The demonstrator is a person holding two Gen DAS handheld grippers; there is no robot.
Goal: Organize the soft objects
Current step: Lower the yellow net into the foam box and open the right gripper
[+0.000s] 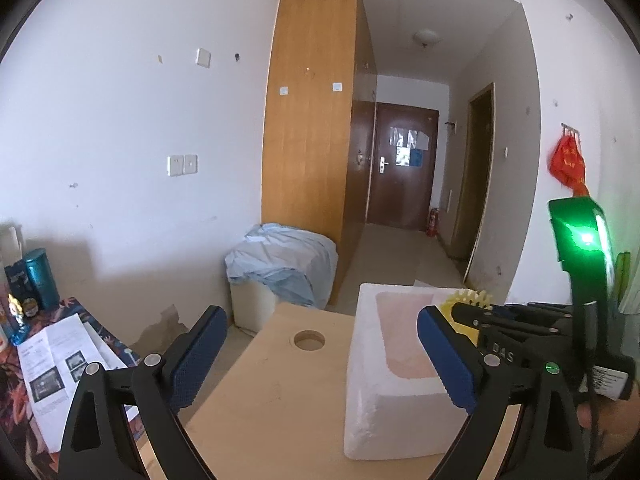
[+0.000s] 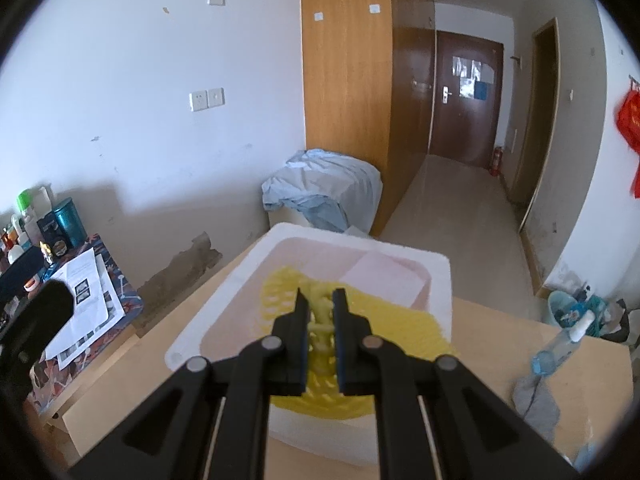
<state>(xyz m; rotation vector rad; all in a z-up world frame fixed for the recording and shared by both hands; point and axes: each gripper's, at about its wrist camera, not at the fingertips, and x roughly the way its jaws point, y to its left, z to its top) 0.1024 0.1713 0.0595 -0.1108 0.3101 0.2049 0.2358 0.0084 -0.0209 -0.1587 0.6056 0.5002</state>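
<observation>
Yellow mesh mat (image 2: 362,322) partly behind closed right tongs (image 2: 320,300); perhaps blurred spray bottle (image 2: 560,344).

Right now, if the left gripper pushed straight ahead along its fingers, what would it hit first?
Probably the white foam box: its left wall sits between the open fingers of the left gripper. Aimed slightly further left, it would pass over the bare wooden table. Depth is unclear.

Pale white foam box (image 2: 436,280) mid-frame, its inside tinted pink. Bright yellow openwork mat (image 2: 400,328) across it, a lattice of holes. Light wood table (image 2: 500,364) below. Crumpled pale blue sheet (image 2: 320,192) centre; red bag (image 2: 630,124) far right; teal can (image 2: 70,216) far left.
</observation>
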